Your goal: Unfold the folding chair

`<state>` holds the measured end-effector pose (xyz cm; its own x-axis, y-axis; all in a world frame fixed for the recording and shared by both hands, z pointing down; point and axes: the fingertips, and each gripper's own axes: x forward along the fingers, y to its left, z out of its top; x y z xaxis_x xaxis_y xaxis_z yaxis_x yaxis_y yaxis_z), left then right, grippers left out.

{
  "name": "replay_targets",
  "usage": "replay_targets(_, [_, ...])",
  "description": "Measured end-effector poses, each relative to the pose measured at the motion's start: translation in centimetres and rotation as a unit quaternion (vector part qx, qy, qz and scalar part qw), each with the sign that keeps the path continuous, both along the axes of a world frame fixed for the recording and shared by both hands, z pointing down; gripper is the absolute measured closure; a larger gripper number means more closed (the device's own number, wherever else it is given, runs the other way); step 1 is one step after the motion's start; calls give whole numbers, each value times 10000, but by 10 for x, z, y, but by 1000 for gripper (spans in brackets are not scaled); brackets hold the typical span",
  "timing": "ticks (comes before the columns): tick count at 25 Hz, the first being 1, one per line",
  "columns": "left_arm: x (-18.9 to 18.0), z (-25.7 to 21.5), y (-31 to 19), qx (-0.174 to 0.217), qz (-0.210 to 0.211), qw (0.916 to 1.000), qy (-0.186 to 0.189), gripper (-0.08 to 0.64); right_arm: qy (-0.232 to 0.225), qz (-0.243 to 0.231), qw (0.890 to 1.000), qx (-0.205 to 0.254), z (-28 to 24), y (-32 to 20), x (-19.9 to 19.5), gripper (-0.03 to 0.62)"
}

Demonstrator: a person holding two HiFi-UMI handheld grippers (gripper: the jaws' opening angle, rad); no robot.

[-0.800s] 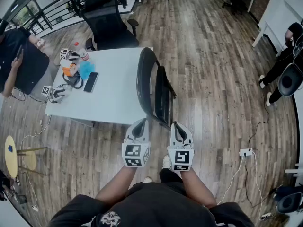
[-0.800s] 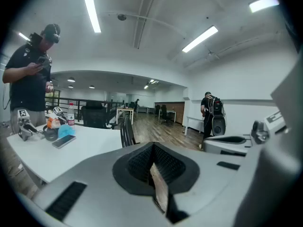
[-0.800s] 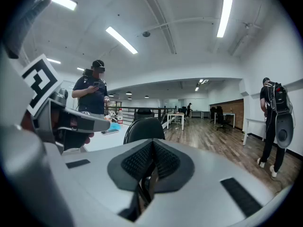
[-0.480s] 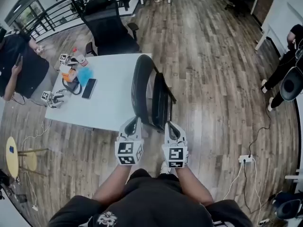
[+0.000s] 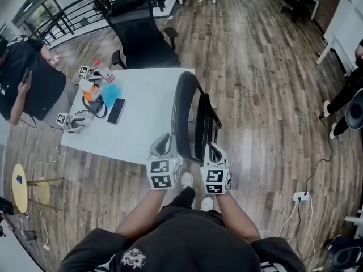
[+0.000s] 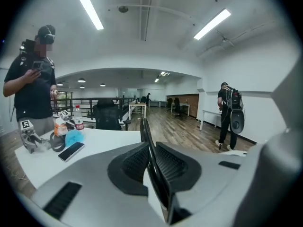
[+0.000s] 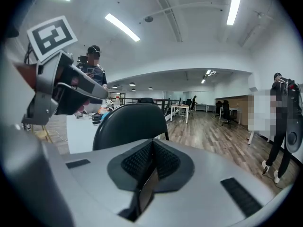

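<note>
The black folding chair [image 5: 193,118] stands folded against the right edge of the white table [image 5: 144,132]. My left gripper [image 5: 164,145] is shut on the near edge of its curved backrest [image 5: 181,103]. In the left gripper view the thin black backrest edge [image 6: 146,136] runs straight out from between the shut pads of the left gripper [image 6: 151,167]. My right gripper [image 5: 214,151] is shut on the near edge of the seat panel [image 5: 205,126]. In the right gripper view the dark seat edge [image 7: 147,190] sits between the pads of the right gripper [image 7: 150,162], with the backrest [image 7: 130,124] beyond.
A phone [image 5: 116,110], a bottle, a blue cloth and spare grippers lie on the table's left half. A black office chair [image 5: 142,35] stands behind it. One person [image 5: 25,84] stands at the left, another [image 5: 347,95] at the right. A power strip [image 5: 299,196] with cable lies on the floor.
Both grippers have moved forward from just short of the chair onto its near edges and now hold it. The chair still looks folded.
</note>
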<state>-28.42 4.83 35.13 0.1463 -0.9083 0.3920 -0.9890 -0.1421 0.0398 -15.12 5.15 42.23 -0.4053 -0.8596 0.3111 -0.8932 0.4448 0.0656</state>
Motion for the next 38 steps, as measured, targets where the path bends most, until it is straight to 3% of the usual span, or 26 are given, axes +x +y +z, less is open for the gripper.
replay_targets(3, [-8, 5, -28, -181, 149, 9996, 144, 467, 134, 76, 9997, -190, 12, -26, -12, 577])
replay_targets(7, [-9, 12, -59, -709, 565, 9948, 461, 379, 279, 127, 9978, -580, 33, -59, -32, 566])
replay_targets(9, [-7, 12, -74, -899, 744, 9916, 565, 358, 249, 126, 9960, -847, 44, -73, -41, 460])
replay_targets(11, [-5, 15, -89, -1093, 920, 9876, 645, 356, 205, 165, 9934, -1114, 57, -87, -48, 418])
replay_targets(16, [-4, 40, -111, -2019, 1295, 9669, 867, 356, 324, 376, 9793, -1964, 108, -115, -60, 322])
replay_targets(20, [-4, 52, -121, -2457, 1424, 9536, 998, 356, 656, 382, 9638, -2555, 143, -129, -66, 298])
replay_targets(23, [4, 63, -127, -2617, 1568, 9460, 1098, 357, 836, 463, 9513, -2932, 169, -136, -64, 291])
replay_targets(31, [16, 82, -131, -2817, 1844, 9382, 797, 357, 1080, 641, 9224, -3653, 218, -144, -61, 281])
replay_targets(34, [20, 88, -128, -2902, 1856, 9349, 858, 359, 1016, 580, 9171, -3811, 227, -143, -63, 281])
replay_targets(38, [19, 86, -130, -2863, 1832, 9363, 887, 359, 1164, 492, 9146, -3842, 231, -146, -64, 281])
